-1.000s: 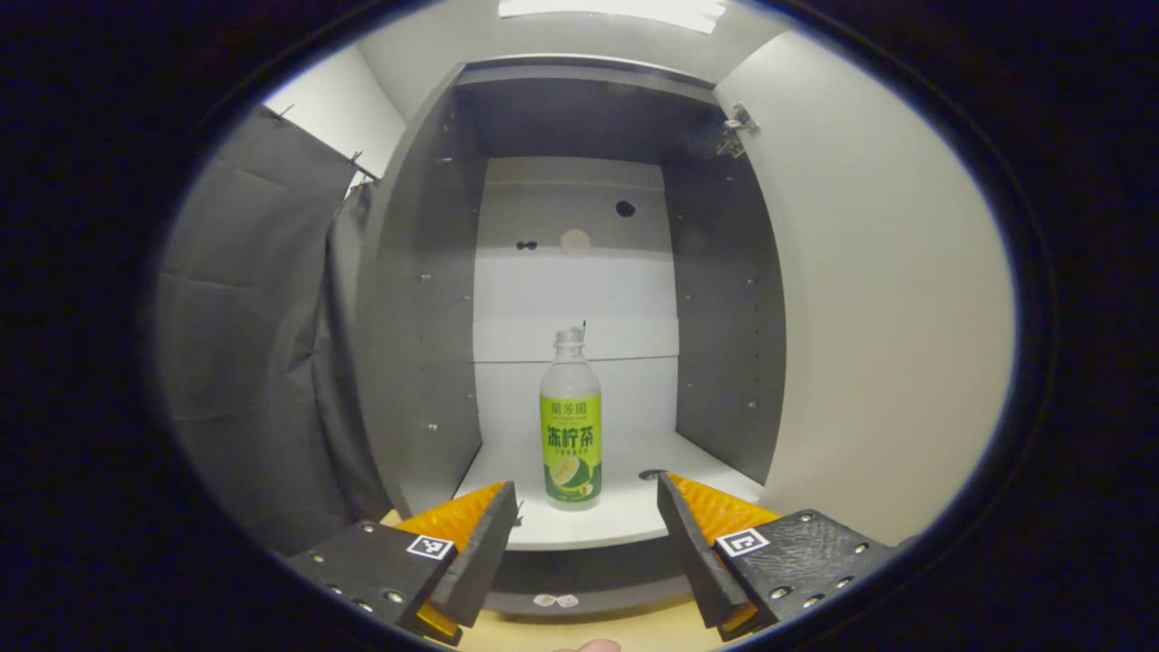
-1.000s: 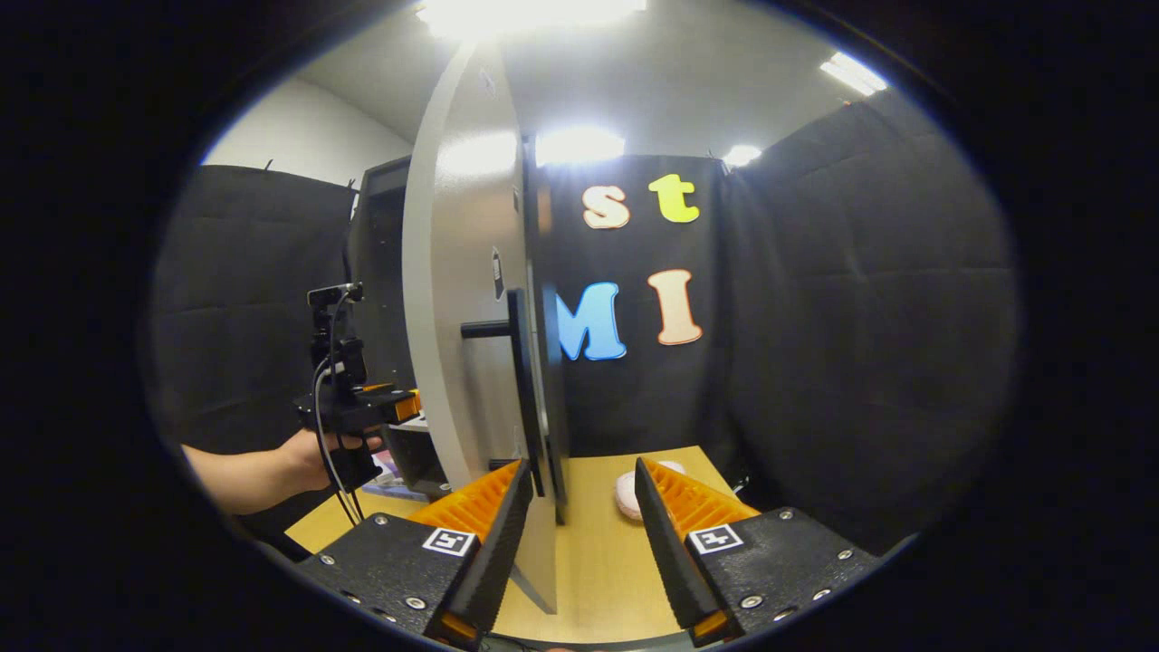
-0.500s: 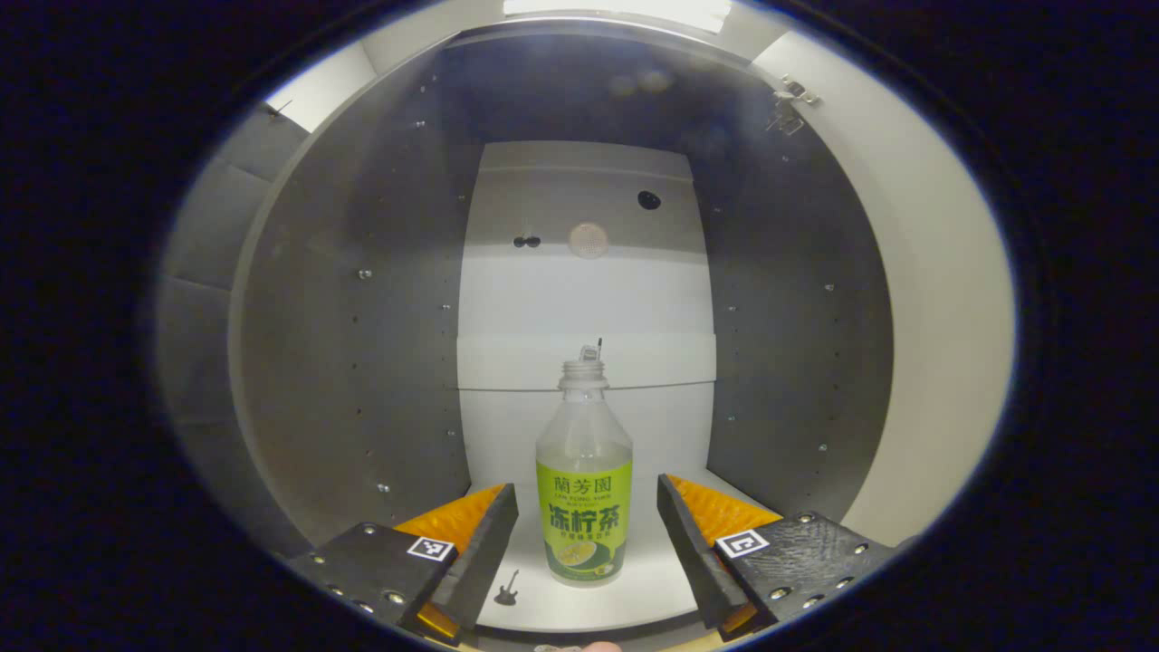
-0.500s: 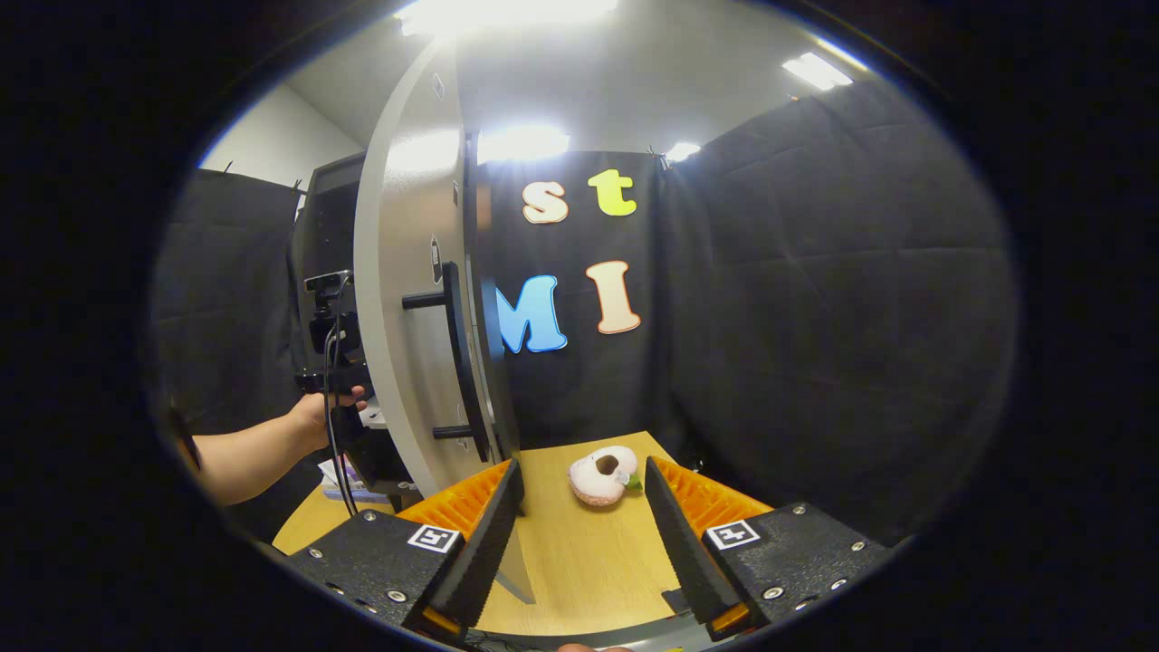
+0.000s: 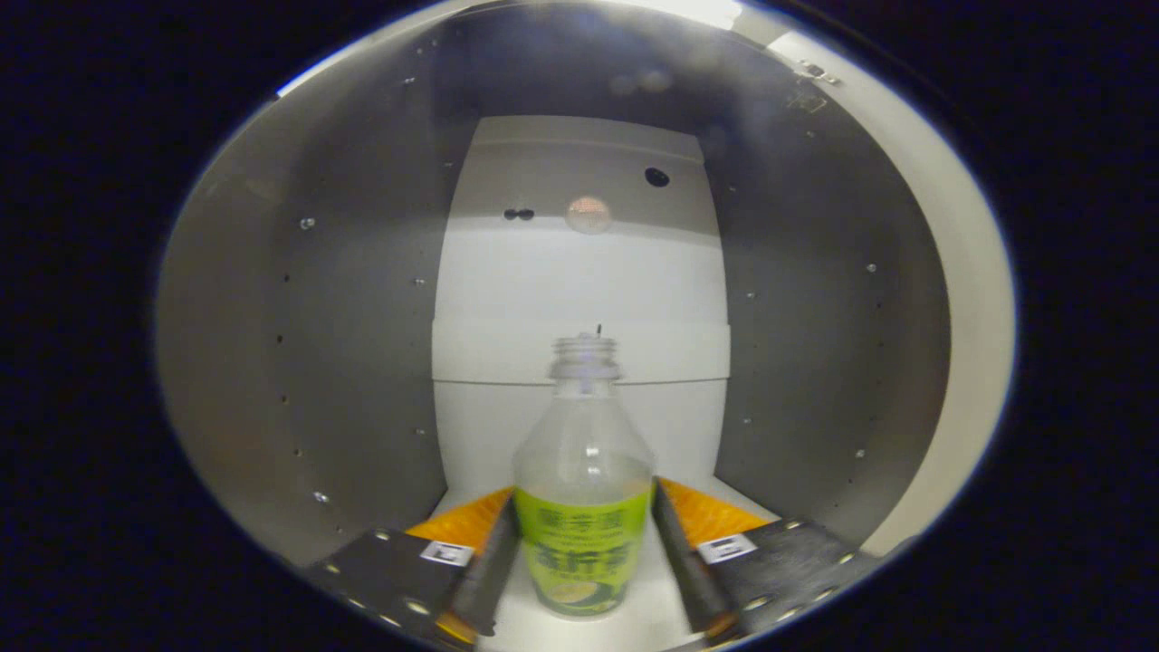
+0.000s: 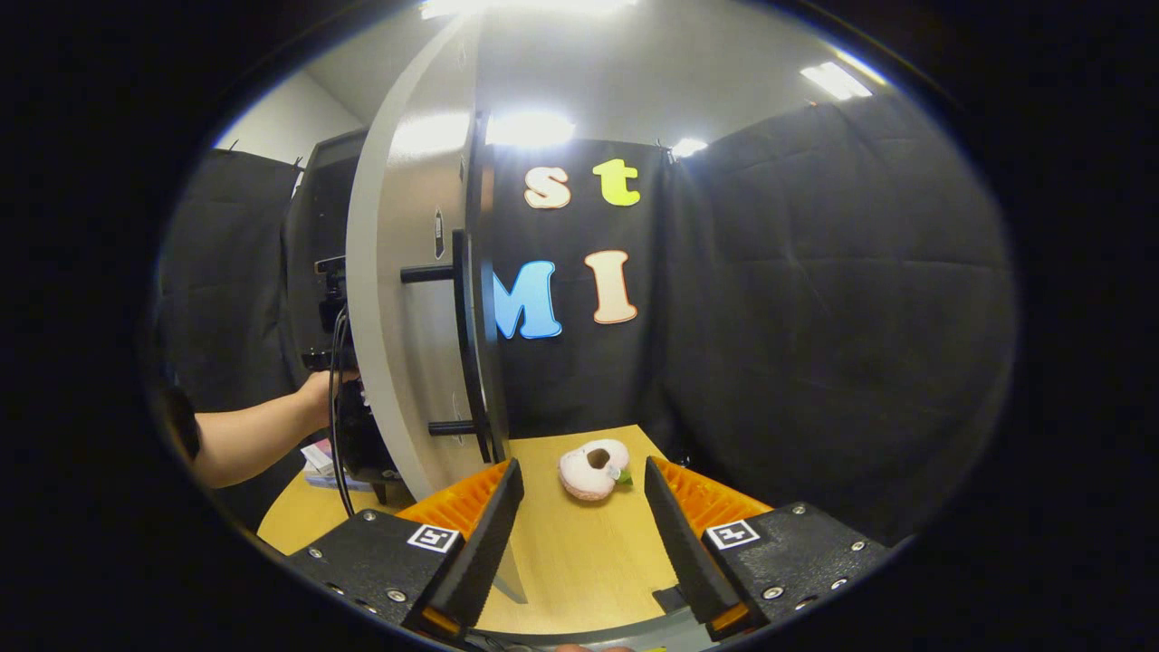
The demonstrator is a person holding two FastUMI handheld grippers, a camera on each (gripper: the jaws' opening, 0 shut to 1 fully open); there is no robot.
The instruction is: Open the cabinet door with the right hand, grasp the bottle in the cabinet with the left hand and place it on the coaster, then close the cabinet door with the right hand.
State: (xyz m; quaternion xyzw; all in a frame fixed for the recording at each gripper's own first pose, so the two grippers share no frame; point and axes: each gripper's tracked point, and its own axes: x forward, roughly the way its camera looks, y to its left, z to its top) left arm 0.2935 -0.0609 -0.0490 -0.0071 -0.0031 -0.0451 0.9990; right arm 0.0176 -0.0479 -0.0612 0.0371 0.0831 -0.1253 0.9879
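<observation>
With the cabinet door [image 6: 407, 299] already swung open at left of the right gripper view, our spread left gripper [image 5: 584, 552] straddled the bottle [image 5: 582, 507] low in frame without clamping it, while our right gripper [image 6: 579, 534] waited spread above the table [image 6: 589, 561], placing and closing undone.

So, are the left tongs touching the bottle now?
Cannot tell. In the left gripper view the left tongs flank the bottle closely, but blur hides any contact.

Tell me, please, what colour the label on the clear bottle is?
Bright green, on the clear plastic bottle; left gripper view shows it best.
</observation>
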